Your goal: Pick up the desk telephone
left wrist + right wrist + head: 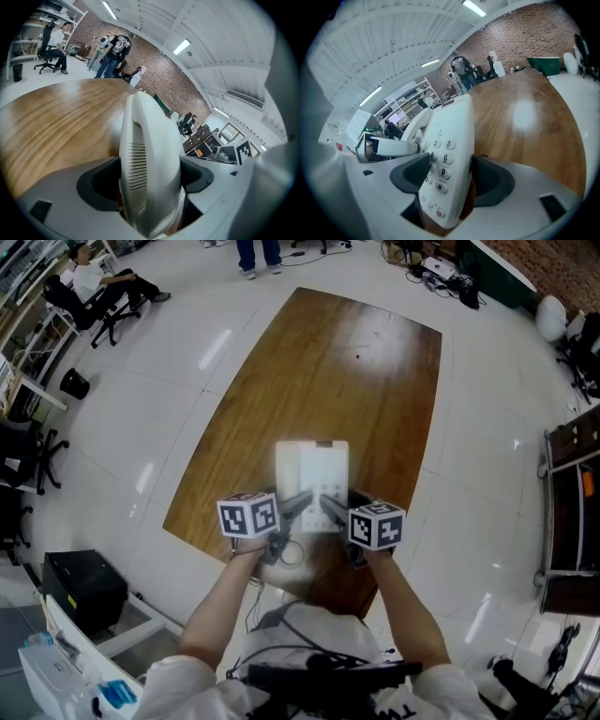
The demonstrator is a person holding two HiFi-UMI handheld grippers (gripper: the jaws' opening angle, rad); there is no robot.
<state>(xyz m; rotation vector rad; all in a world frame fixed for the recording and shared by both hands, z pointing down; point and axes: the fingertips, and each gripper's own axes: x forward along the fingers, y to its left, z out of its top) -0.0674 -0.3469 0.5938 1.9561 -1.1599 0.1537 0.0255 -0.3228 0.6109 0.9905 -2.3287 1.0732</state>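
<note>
phone (312,465) on table (375,362), near end, long axis away from person | left tongs (150,180) clamp handset (150,140) side | right tongs (446,180) clamp keypad (439,161) side | both equally near

Desk telephone (312,474): smooth white plastic with a slight sheen, a fine ribbed grille on the handset (147,154), rounded matt keys (445,158). Table (347,362): brown wood-grain top, polished, with soft glare; floor (169,362) of pale glossy tiles. Left gripper (150,180) and right gripper (447,178): smooth light-grey plastic shells, dark matt pads (101,183); far wall (154,65) of rough red brick
</note>
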